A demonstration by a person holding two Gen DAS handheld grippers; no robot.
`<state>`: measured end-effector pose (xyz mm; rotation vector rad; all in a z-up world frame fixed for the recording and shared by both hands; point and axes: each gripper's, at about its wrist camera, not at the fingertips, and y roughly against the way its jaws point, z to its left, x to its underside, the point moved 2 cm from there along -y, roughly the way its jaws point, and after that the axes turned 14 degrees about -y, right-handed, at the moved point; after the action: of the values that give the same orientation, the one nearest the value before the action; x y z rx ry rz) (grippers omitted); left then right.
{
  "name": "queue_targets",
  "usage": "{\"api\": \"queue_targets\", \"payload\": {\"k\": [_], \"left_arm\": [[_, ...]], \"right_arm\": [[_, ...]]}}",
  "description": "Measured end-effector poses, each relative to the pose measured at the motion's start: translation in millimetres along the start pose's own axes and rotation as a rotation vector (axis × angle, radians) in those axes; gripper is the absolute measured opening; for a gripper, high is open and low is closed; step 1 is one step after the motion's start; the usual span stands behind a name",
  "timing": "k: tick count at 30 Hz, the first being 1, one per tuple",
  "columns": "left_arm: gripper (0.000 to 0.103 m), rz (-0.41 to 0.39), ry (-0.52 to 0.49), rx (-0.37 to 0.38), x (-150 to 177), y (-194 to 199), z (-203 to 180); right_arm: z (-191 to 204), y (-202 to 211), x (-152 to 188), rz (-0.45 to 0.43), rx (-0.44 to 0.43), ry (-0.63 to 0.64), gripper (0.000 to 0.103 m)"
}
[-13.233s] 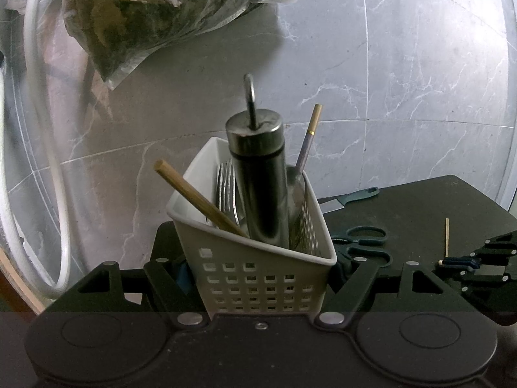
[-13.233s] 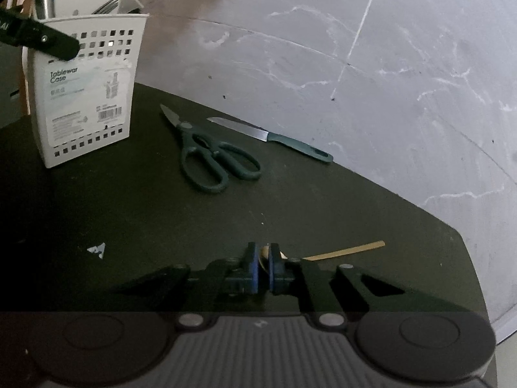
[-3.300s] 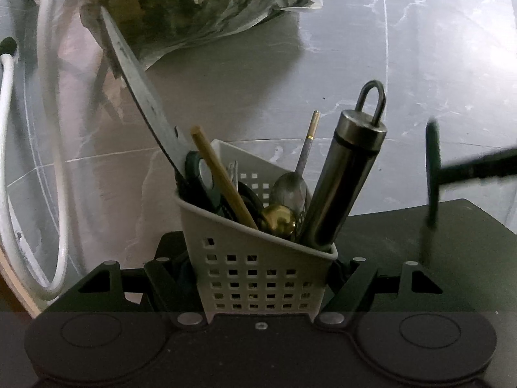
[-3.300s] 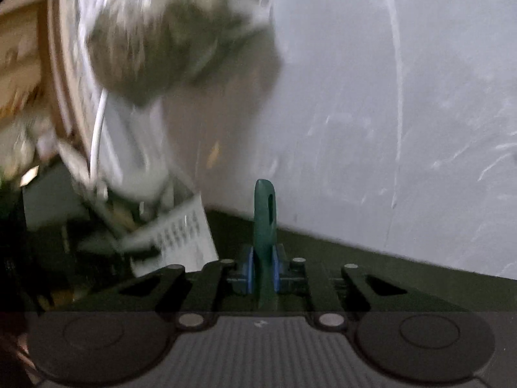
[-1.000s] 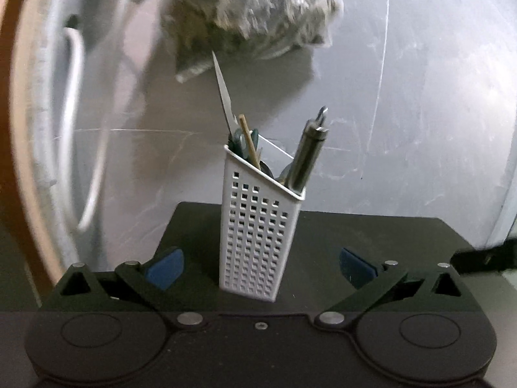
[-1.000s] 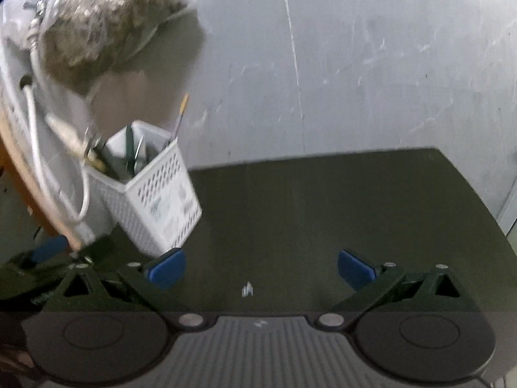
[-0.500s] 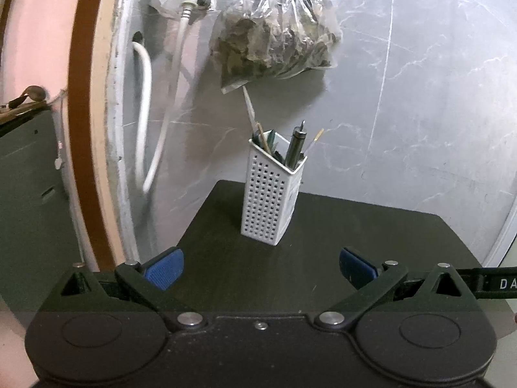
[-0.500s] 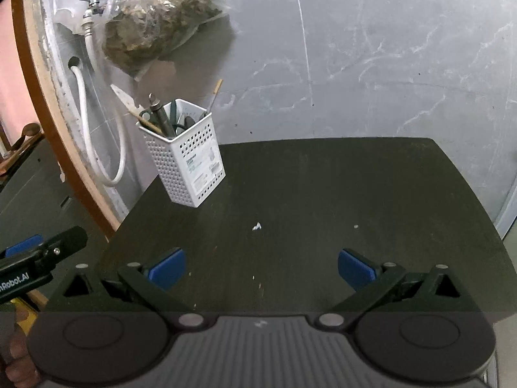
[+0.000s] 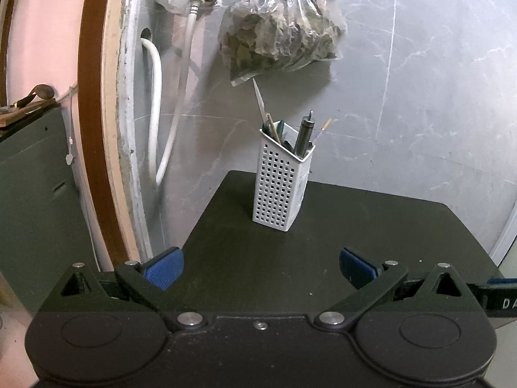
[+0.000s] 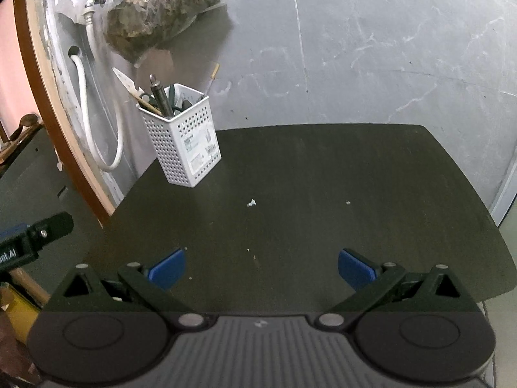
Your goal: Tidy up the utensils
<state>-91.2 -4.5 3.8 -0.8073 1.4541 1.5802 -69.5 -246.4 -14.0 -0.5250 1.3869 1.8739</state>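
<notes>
While you hold both tools back at the near edge of the dark bench (image 10: 323,174), your left claw (image 9: 260,270) is spread wide with nothing between its blue pads (image 9: 163,270), and your right claw (image 10: 261,268) is spread just as wide and equally empty. The white perforated caddy (image 9: 281,187) stands upright near the bench's far left corner, at about 12 o'clock from your left claw and about 11 o'clock from your right, well apart from both. Out of its top stick the scissors (image 10: 127,84), blades up, a wooden chopstick (image 9: 273,131), a steel cylinder with a loop at its end (image 9: 305,135) and a thin gold-tipped handle (image 9: 324,127). A printed label (image 10: 198,148) faces your right camera. Behind the caddy, on the grey marbled wall, a clear plastic bag of dried leaves (image 9: 281,35) hangs at about 12 o'clock, and a white hose (image 9: 155,110) loops down at about 10 o'clock.
</notes>
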Motion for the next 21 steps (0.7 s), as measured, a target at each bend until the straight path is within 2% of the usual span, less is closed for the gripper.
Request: {"api": "queue_targets", "payload": {"k": [11, 21], "left_arm": [[0.102, 0.029, -0.066, -0.023, 11.7, -2.0, -15.8], [0.102, 0.031, -0.079, -0.031, 13.1, -0.2, -19.6]], "right_arm": [[-9.6, 2.7, 1.0, -0.003, 0.009, 0.005, 0.103], [-12.3, 2.9, 0.8, 0.006, -0.003, 0.007, 0.103]]}}
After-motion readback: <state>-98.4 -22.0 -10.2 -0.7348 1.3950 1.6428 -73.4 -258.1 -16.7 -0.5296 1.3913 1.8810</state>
